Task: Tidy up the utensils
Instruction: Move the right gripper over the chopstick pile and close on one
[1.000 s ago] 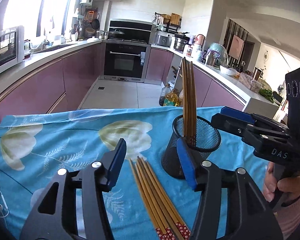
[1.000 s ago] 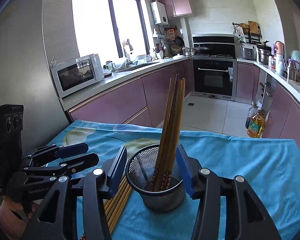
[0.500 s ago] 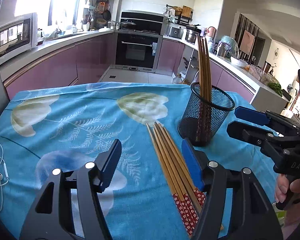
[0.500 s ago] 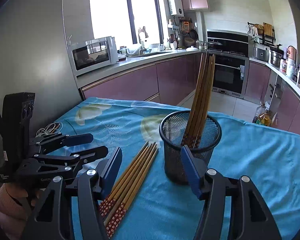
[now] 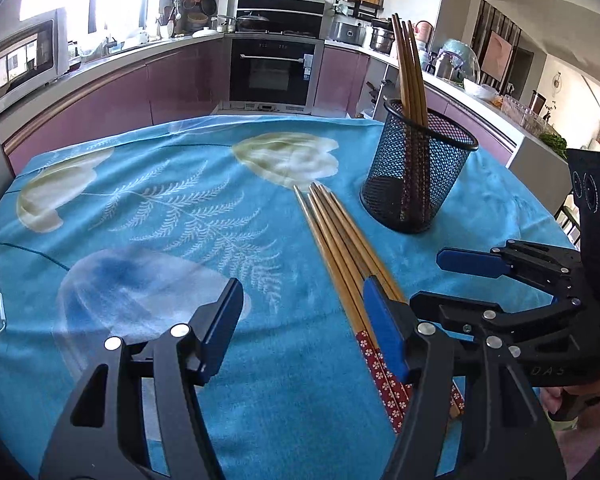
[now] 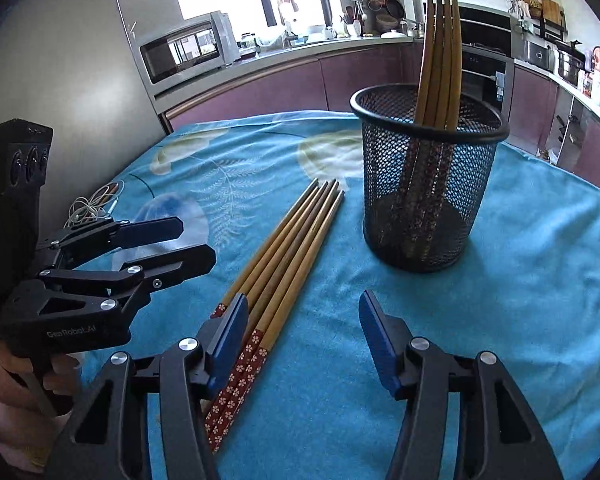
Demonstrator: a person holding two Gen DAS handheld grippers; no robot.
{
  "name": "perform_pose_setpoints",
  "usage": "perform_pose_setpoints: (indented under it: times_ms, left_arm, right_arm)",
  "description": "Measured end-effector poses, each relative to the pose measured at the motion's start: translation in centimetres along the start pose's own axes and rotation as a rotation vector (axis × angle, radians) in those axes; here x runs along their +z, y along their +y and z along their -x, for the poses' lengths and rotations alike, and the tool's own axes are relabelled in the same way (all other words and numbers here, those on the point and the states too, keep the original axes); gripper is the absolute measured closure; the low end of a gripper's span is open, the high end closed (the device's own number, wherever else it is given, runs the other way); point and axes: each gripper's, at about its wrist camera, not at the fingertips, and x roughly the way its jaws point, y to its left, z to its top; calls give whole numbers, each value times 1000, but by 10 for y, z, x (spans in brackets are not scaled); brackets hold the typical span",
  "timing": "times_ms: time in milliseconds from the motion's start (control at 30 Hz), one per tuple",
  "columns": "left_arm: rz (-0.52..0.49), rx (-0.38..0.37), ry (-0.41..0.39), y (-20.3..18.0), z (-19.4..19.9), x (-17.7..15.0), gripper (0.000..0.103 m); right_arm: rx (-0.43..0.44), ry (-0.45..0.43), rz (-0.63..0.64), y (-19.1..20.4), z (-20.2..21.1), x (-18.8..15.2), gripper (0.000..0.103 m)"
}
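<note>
Setting: kitchen with purple cabinets; table under a blue floral tablecloth (image 5: pixel 148 216).

Item 1: black mesh holder (image 6: pixel 428 176), upright on the cloth, ahead of the right gripper's fingers and slightly toward its right finger. Contents: four wooden chopsticks (image 6: pixel 438 52) standing tips up, patterned ends down.

Item 2: loose chopsticks (image 6: pixel 284 248), a bundle lying flat beside the holder, apart from it; red flower-patterned ends pass under the right gripper's left finger (image 6: pixel 228 340).

Item 3: right gripper (image 6: pixel 300 344), fingers spread wide, holding nothing.

Item 4: left gripper (image 5: pixel 304 328), fingers spread wide, empty; the bundle's patterned ends lie at its right finger (image 5: pixel 384 332).

Item 5: white earphone cable (image 6: pixel 88 204) at the cloth's edge, beyond the left gripper.
</note>
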Motion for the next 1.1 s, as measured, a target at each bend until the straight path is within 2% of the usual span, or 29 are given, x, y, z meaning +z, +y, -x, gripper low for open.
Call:
perform_pose_setpoints:
  times_ms: [433, 800, 1100]
  left_arm:
    - [-21, 12, 37, -6, -10, -5, 41]
    - [-55, 29, 45, -13, -15, -5, 41]
    - [-55, 34, 80, -14, -23, -6, 41]
  right_arm:
    - [-24, 26, -1, -2, -7, -3, 55]
    - [-55, 26, 20, -2, -8, -1, 55]
    - [-64, 30, 31, -2, -7, -2, 55]
